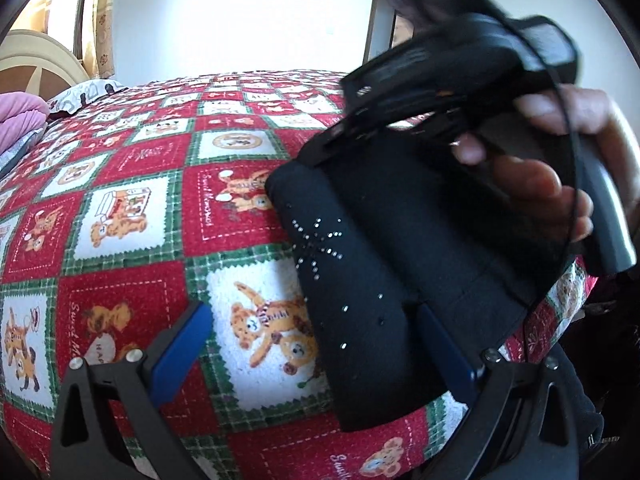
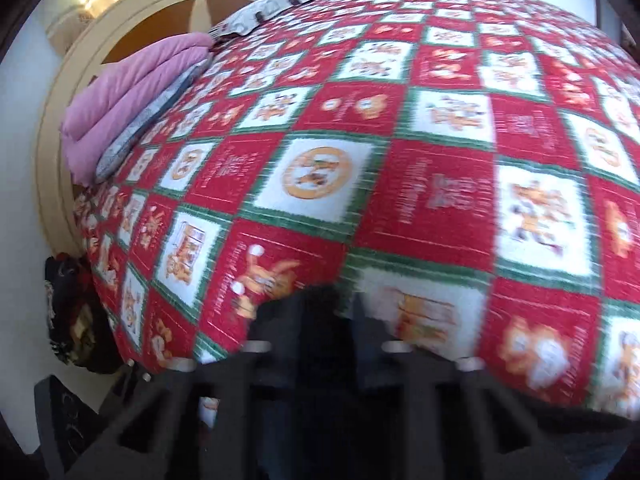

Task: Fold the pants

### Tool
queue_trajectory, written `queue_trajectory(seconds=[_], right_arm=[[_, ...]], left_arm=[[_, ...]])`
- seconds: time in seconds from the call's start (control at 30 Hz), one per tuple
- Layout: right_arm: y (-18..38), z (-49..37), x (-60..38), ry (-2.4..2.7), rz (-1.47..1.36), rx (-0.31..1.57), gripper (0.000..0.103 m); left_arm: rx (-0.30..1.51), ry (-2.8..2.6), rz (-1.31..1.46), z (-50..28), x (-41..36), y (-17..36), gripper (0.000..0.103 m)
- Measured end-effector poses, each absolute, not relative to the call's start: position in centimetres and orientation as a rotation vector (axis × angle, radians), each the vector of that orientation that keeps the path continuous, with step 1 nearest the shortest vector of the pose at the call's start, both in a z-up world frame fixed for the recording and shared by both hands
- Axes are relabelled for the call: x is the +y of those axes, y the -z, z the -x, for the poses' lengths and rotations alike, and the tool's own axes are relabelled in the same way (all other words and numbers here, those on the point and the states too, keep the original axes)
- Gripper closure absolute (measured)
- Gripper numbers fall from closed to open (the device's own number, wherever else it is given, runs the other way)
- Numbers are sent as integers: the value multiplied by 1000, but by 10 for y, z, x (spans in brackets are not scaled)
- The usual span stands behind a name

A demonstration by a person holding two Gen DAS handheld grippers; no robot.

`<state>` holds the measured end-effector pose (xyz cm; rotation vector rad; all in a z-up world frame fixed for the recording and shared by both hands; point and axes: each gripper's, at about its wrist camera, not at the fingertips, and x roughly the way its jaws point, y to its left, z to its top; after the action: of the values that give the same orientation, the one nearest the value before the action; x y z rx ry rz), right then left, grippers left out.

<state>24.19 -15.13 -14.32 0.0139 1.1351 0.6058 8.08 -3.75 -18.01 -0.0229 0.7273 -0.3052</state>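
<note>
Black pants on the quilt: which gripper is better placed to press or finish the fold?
Probably the left. The left gripper is open with the folded black pants partly between its fingers. The right gripper is at the pants' far edge; its own view is too blurred to tell.

Left hand-held gripper (image 1: 316, 344) spread wide; right hand-held gripper (image 2: 320, 320) seemingly closed, blurred.

Bright daylight floods both views, and the white wall (image 1: 240, 12) in the left wrist view is blown out to glare. Fisheye curvature bulges the quilt (image 2: 400, 140) and darkens every corner. The right wrist view is smeared with motion blur throughout; in the left, only the right gripper (image 1: 460, 60) blurs.
</note>
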Motion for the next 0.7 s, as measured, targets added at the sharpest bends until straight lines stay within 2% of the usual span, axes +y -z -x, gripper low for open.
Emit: queue_trajectory(seconds=[0.03, 0.23, 0.33, 0.4, 0.6, 0.7], right_arm=[[138, -238, -157, -583, 8, 1116, 39], [113, -193, -211, -514, 78, 982, 38], [117, -177, -233, -467, 114, 940, 29], [124, -170, -244, -418, 174, 900, 29], [102, -181, -294, -371, -126, 761, 28], [92, -185, -304, -358, -180, 766, 28]], left_arm=[[726, 305, 24, -81, -38, 180, 0], [728, 299, 18, -83, -38, 178, 0], [731, 298, 17, -85, -39, 179, 0], [734, 292, 11, -86, -40, 180, 0], [736, 268, 3, -88, -39, 176, 0], [649, 192, -18, -85, -31, 158, 0]])
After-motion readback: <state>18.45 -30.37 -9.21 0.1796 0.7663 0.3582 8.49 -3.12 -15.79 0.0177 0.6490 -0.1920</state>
